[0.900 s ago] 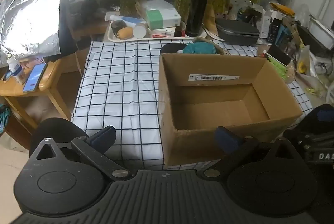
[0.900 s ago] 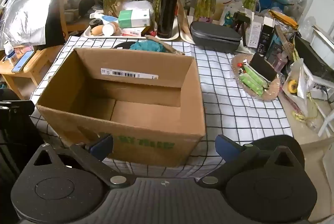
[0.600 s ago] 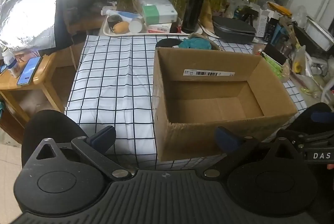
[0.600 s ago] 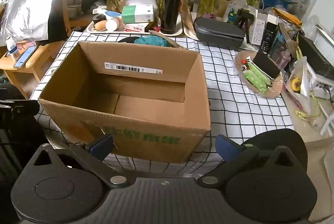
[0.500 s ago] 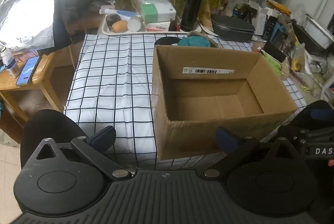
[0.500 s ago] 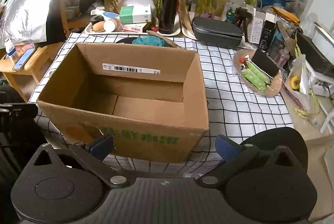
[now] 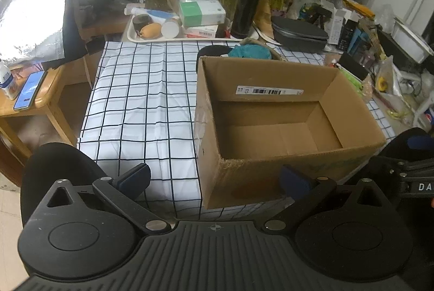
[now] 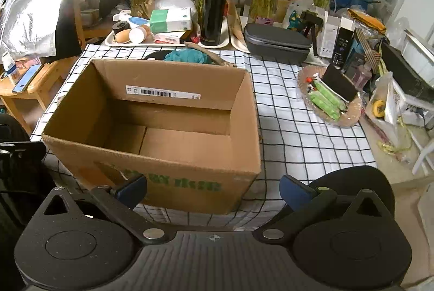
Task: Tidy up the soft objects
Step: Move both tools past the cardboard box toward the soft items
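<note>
An open, empty cardboard box (image 7: 274, 112) stands on the checked tablecloth (image 7: 141, 106); it also shows in the right wrist view (image 8: 160, 125). Behind it lie a teal soft cloth (image 7: 251, 51) (image 8: 188, 55) and a black soft item (image 7: 213, 50) (image 8: 156, 55), mostly hidden by the box's far wall. My left gripper (image 7: 215, 178) is open and empty, held above the table's near edge at the box's front left corner. My right gripper (image 8: 213, 189) is open and empty in front of the box's near wall.
A white tray (image 7: 135, 35) with cups and boxes, a black flask (image 8: 214, 9), vases of bamboo and a dark case (image 8: 276, 40) line the back. A plate of green packets (image 8: 329, 98) sits right. A wooden side table with a phone (image 7: 28, 89) stands left.
Both grippers have shifted slightly, so the box sits a little differently in each view. Both stay open and empty. The box and cloths have not moved.
</note>
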### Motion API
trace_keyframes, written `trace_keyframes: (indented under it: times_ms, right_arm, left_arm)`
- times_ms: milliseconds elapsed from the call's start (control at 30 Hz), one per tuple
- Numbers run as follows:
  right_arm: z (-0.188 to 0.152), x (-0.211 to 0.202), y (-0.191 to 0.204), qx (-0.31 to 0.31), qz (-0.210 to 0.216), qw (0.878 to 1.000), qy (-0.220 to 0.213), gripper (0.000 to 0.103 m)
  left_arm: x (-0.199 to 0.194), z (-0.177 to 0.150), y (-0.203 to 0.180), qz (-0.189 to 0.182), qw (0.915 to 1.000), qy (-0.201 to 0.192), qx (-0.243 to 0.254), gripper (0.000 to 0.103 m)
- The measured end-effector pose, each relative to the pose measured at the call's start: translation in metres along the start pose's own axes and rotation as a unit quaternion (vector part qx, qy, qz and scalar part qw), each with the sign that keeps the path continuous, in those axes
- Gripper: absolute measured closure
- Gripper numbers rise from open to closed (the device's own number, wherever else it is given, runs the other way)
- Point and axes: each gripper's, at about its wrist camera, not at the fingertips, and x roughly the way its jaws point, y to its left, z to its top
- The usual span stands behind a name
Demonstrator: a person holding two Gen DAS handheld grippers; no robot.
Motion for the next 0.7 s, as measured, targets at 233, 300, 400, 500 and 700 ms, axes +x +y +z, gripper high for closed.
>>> trace_keyframes:
  times_ms: [233,300,400,500,700]
  right_arm:
    - [0.005,0.005,-0.001,-0.004,-0.002,1.0,0.004,0.0]
    - [0.006,0.006,-0.001,-0.003,-0.003,1.0,0.005,0.0]
    - [0.006,0.009,-0.002,0.0,0.001,1.0,0.008,0.0]
    - [0.007,0.01,-0.003,0.001,0.0,1.0,0.01,0.0]
    - [0.008,0.01,-0.003,-0.002,0.003,1.0,0.011,0.0]
  left_arm:
    - [0.005,0.002,0.005,0.007,0.9999,0.008,-0.004,0.0]
    - [0.005,0.002,0.005,0.015,0.9999,0.007,0.0,0.0]
    - [0.006,0.002,0.002,0.018,0.9997,0.005,0.014,0.0]
    - [0.006,0.002,-0.001,0.022,0.9994,0.001,0.027,0.0]
    - [0.005,0.005,0.002,-0.001,0.9997,0.001,0.023,0.0]
